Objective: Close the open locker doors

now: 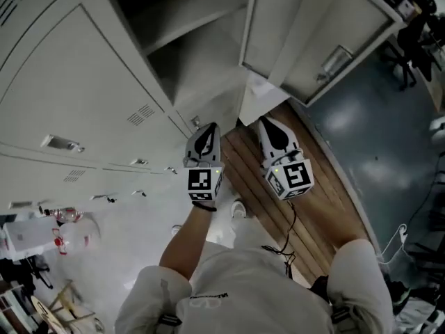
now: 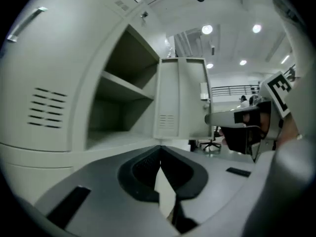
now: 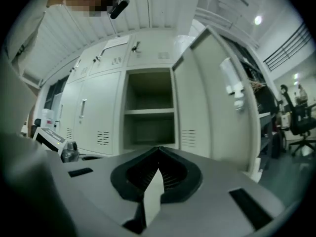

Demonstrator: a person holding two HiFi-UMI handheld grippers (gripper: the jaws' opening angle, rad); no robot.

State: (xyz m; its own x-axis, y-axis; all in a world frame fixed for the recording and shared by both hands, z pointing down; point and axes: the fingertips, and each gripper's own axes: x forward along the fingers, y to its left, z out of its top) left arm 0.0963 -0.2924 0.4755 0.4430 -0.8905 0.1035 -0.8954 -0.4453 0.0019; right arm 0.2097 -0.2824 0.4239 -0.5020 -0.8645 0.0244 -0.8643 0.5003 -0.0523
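The pale grey metal locker door point(image 3: 210, 107) stands swung out to the right of its open compartment point(image 3: 148, 90), which has one shelf point(image 3: 148, 111) across it. Closed grey locker doors point(image 3: 96, 117) run on to the left. Both tools are held up in front of the opening, apart from it. The left tool point(image 2: 160, 148) is clenched tight on nothing, and the right tool point(image 3: 158, 150) likewise.
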